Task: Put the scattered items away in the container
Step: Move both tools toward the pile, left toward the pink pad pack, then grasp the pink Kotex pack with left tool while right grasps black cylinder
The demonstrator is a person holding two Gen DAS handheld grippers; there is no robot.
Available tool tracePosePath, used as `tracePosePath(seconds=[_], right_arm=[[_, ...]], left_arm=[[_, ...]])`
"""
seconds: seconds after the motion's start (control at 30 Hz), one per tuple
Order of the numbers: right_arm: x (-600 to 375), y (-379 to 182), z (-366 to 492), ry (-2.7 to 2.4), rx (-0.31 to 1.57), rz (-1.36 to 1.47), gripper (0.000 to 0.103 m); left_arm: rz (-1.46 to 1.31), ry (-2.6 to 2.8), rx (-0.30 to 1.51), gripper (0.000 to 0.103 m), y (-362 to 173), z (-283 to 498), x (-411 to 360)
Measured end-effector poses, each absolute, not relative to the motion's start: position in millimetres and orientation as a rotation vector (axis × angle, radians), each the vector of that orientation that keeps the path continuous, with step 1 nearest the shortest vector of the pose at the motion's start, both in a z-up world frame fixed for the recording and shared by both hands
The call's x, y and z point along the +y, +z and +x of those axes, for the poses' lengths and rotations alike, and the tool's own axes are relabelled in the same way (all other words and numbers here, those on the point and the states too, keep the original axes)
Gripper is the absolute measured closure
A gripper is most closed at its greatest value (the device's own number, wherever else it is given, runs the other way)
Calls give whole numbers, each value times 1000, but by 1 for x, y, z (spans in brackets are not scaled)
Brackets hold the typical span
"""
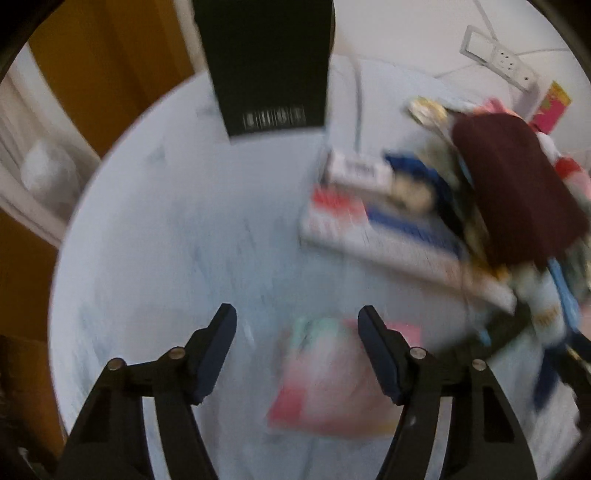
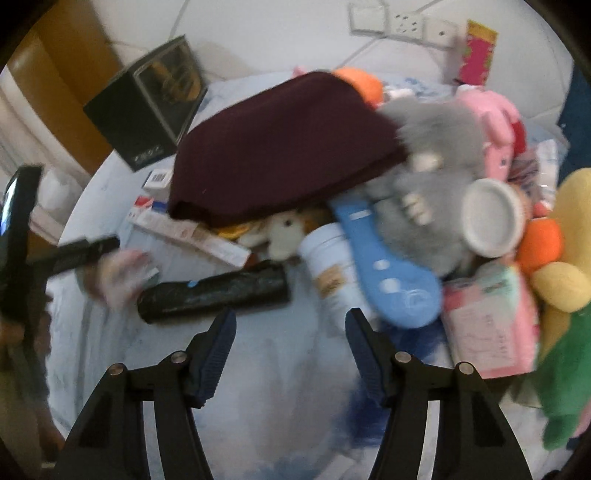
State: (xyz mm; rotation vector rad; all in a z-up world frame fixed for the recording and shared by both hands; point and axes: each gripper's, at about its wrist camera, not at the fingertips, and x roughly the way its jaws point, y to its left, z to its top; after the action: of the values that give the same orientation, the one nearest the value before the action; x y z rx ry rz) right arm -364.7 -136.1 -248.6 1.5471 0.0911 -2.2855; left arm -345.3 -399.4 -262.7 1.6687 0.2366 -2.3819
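My left gripper [image 1: 297,319] is open and empty above a round pale-blue table [image 1: 177,236]; a blurred pink packet [image 1: 328,380] lies just under and beyond its right finger. My right gripper [image 2: 290,325] is open and empty, facing a heap of items: a maroon knit hat [image 2: 280,147], a grey plush toy [image 2: 432,173], a blue plastic paddle-like item [image 2: 388,269], a white bottle [image 2: 328,266], a black folded umbrella [image 2: 214,291] and a pink packet [image 2: 487,328]. The left gripper shows at the left of the right wrist view [image 2: 88,247], over a blurred packet. No container is clearly visible.
A black box [image 1: 269,66] stands at the table's far edge, also in the right wrist view [image 2: 147,110]. Flat cartons [image 1: 369,218] lie beside the heap. Yellow, orange and green plush toys [image 2: 565,273] crowd the right. Wall sockets [image 2: 402,22] are behind.
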Motion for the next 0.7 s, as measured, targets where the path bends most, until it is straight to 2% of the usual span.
tracePosePath(seconds=[0.1, 0.23, 0.3, 0.33, 0.37, 0.4, 0.47, 0.6, 0.63, 0.7], right_arm=[[-148, -256, -363, -2245, 118, 1553, 41], [-153, -260, -355, -2203, 145, 1531, 40], [-155, -261, -350, -2183, 158, 1518, 32], [-156, -262, -347, -2173, 165, 1512, 29], [-157, -263, -345, -2162, 171, 1505, 22], [-157, -263, -343, -2156, 179, 1497, 19], [-157, -262, -341, -2153, 197, 1485, 19], [-166, -264, -345, -2140, 236, 1455, 19], [-169, -265, -346, -2136, 246, 1447, 19], [-173, -266, -348, -2129, 265, 1432, 19]], left_arm=[[1704, -2394, 276, 35, -267, -315, -390], [1645, -2396, 219, 34, -256, -284, -385], [1598, -2389, 261, 33, -245, -269, -385], [1567, -2384, 305, 31, -239, -262, -383], [1539, -2379, 344, 23, -235, -255, -381], [1518, -2377, 375, 14, -233, -251, -378], [1496, -2358, 407, 8, -233, -246, -372], [1548, -2288, 464, 9, -259, -245, -357], [1559, -2275, 456, 11, -264, -244, -354], [1568, -2261, 362, 25, -269, -237, -349]])
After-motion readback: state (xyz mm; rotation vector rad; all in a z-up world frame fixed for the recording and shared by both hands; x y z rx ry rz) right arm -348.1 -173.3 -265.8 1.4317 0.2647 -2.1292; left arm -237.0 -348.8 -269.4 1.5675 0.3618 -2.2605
